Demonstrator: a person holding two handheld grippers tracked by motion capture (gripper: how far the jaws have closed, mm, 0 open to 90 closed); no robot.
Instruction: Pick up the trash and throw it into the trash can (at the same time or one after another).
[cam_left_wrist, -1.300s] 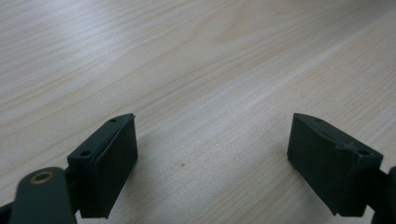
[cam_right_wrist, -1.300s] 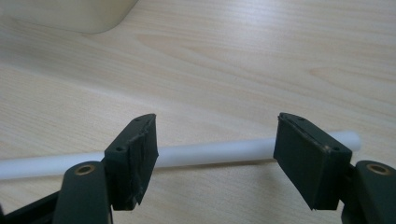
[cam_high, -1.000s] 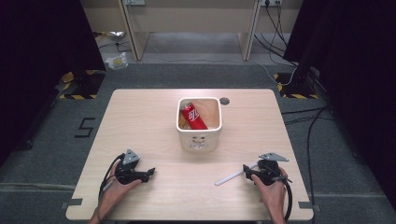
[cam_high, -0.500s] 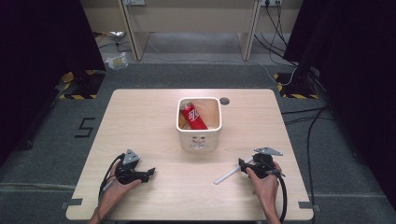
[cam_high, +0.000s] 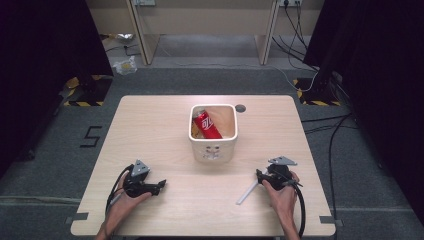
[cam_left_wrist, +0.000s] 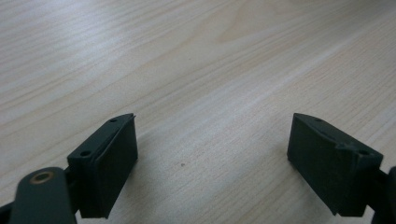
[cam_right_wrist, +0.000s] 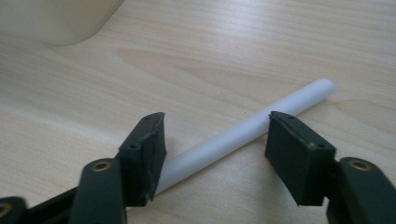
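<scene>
On the table (cam_high: 165, 125), near the right edge, lies a plain white stick (cam_right_wrist: 243, 135), long, round and smooth. The right gripper (cam_right_wrist: 215, 140) has been closing around it, jaws not pressing yet. The left gripper (cam_left_wrist: 210, 154) rests wide open.

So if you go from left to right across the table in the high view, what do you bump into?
left gripper → white tub with the red can in it → white stick → right gripper
</scene>
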